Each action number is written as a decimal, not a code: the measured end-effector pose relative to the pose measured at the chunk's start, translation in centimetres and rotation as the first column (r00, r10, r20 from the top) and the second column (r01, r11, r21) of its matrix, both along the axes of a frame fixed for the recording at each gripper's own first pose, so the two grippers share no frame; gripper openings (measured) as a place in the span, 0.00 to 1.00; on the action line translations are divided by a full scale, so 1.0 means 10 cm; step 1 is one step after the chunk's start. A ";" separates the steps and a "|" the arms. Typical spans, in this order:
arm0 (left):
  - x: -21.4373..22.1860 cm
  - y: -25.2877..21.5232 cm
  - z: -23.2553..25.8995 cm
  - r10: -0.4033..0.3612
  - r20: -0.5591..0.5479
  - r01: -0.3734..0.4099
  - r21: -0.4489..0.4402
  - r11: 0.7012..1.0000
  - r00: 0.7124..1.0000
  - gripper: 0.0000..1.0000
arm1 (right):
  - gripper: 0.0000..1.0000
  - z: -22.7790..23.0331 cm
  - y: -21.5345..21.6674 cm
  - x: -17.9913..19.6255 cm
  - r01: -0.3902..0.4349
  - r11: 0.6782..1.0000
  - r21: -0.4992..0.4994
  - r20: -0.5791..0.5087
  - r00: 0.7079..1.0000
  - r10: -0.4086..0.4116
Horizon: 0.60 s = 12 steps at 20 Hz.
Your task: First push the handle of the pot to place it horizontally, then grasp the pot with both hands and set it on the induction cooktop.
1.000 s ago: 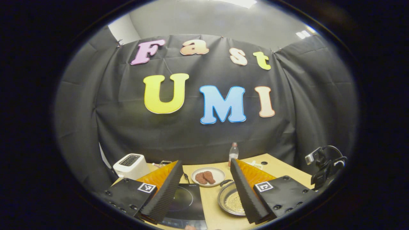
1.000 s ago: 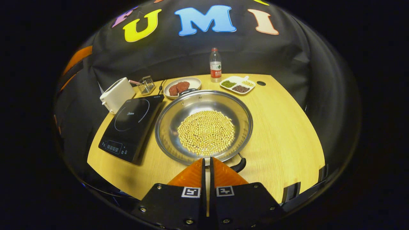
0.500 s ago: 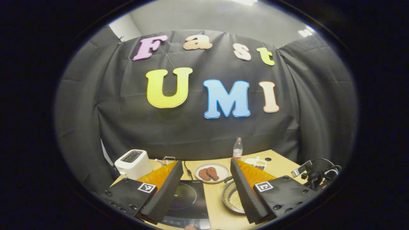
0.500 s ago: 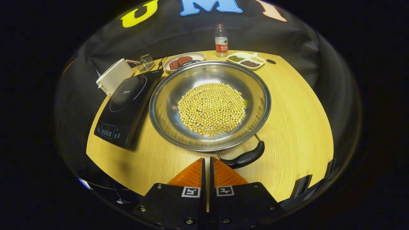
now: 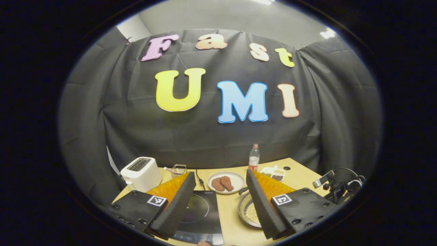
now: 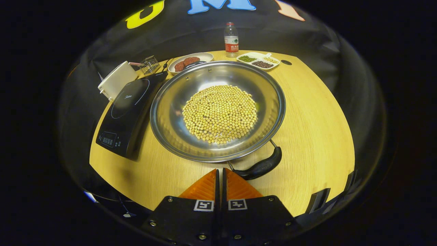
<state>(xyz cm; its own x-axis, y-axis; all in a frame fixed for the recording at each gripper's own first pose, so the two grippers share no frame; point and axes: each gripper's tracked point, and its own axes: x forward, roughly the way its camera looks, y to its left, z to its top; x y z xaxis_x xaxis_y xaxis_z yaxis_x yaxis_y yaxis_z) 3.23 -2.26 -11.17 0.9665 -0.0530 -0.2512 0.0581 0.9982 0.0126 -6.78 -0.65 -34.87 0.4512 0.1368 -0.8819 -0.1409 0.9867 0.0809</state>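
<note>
Right gripper view: I found my right gripper (image 6: pixel 220 177) w/ fingers together, holding nothing. Pot (image 6: pixel 217 109) sat at 12 o'clock on table (image 6: pixel 314 130); near handle (image 6: pixel 261 166) lay at 1 o'clock, axis slanted. Left gripper (image 5: pixel 220 205) stood apart, farther off.

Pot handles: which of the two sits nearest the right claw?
The black handle beside the shut right claw; the other handle is across the pot, by the meat plate.

Your pot (image 6: pixel 177 102) is a wide, shiny steel pan sitting flat on the table with a heap of yellow beans (image 6: pixel 220 113) in the middle. Its black handle (image 6: pixel 261 166) sticks out at the near-right rim. The black cooktop (image 6: pixel 128 111) lies just left of it.
</note>
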 end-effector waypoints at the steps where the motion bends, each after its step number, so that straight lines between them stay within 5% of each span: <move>1: 0.01 -0.03 0.01 -0.007 0.001 0.007 0.002 1.000 1.000 0.95 | 0.01 -0.01 -0.05 0.01 -0.006 1.000 -0.019 0.002 1.000 0.006; 12: 0.09 -0.14 -0.01 -0.044 -0.005 0.044 0.006 0.999 0.999 0.97 | 0.01 -0.01 -0.60 0.19 0.035 0.988 -0.149 0.008 0.999 -0.034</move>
<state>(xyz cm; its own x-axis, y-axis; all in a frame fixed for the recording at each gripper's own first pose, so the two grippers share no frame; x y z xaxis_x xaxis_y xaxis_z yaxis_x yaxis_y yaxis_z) 4.16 -3.70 -11.29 0.9620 -0.0936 -0.2567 0.1016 0.9947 0.0182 -4.88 -6.63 -35.01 0.4581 -0.0117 -0.8888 -0.1067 0.9920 -0.0680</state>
